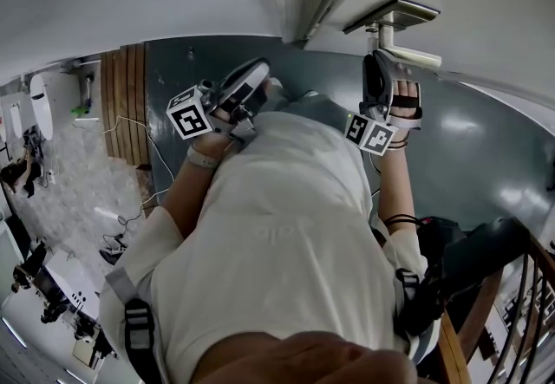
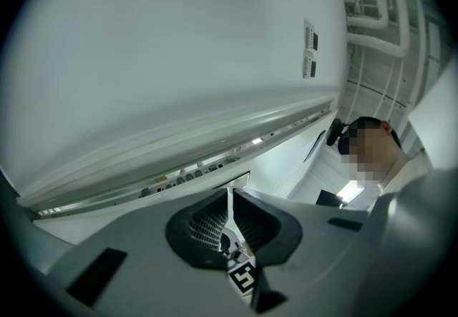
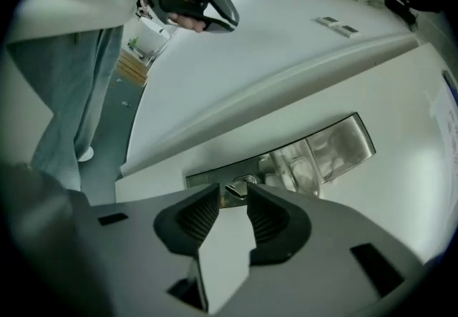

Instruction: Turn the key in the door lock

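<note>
Right gripper (image 3: 233, 196) is up at the door (image 3: 390, 194), jaws about half apart, ribbed pads facing each other with a clear gap between them. The key (image 3: 239, 187) sits in the lock plate (image 3: 204, 178) right at the mouth of that gap, between the two fingertips. The pads don't look pressed onto it, so nothing is gripped and nothing else is in the jaws. The chrome door handle (image 3: 330, 147) sticks out just beside the key, on the right in the right gripper view. From the head view the right gripper (image 1: 382, 60) points up at the door just under the handle (image 1: 395, 15), with the person's hand wrapped round its body and its marker cube (image 1: 371, 133) down by the wrist. Left gripper (image 2: 229, 200) has its jaws together, only a hairline slit between the black pads, and holds nothing. It faces plain white wall (image 2: 179, 58) and touches nothing. In the head view the left gripper (image 1: 239, 93) is held up in front of the chest, well apart from the lock and to the left of the door edge, marker cube (image 1: 190, 113) facing up. The key stays in the lock, and its head is too small to tell which way it is turned.
</note>
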`<state>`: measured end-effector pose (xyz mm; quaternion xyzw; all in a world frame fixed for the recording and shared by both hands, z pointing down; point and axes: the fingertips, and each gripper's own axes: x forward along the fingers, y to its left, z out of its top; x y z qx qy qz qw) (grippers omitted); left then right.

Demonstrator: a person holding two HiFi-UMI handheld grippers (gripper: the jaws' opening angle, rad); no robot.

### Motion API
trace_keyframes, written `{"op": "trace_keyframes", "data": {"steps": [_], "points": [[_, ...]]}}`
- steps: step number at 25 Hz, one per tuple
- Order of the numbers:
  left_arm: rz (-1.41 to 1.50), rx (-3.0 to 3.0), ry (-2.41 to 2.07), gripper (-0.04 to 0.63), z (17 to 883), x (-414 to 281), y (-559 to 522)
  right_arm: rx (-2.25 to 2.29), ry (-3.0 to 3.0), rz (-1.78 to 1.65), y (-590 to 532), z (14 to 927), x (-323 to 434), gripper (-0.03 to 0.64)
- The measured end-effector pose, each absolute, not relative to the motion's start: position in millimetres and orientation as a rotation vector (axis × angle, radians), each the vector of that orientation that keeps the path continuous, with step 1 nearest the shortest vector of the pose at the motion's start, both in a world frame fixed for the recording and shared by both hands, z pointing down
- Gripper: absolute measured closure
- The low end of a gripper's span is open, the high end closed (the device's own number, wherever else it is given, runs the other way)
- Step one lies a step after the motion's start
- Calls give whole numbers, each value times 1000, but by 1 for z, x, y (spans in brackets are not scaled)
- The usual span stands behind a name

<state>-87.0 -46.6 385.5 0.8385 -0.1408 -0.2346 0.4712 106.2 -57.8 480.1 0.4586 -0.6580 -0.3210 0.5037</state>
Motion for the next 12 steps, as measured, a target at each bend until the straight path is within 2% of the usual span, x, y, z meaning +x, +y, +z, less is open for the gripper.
{"op": "trace_keyframes", "data": {"steps": [12], "points": [[-573,2037,-334,584,391,-89,-45,1074,-1497,-837,-77,486,107,515]]}}
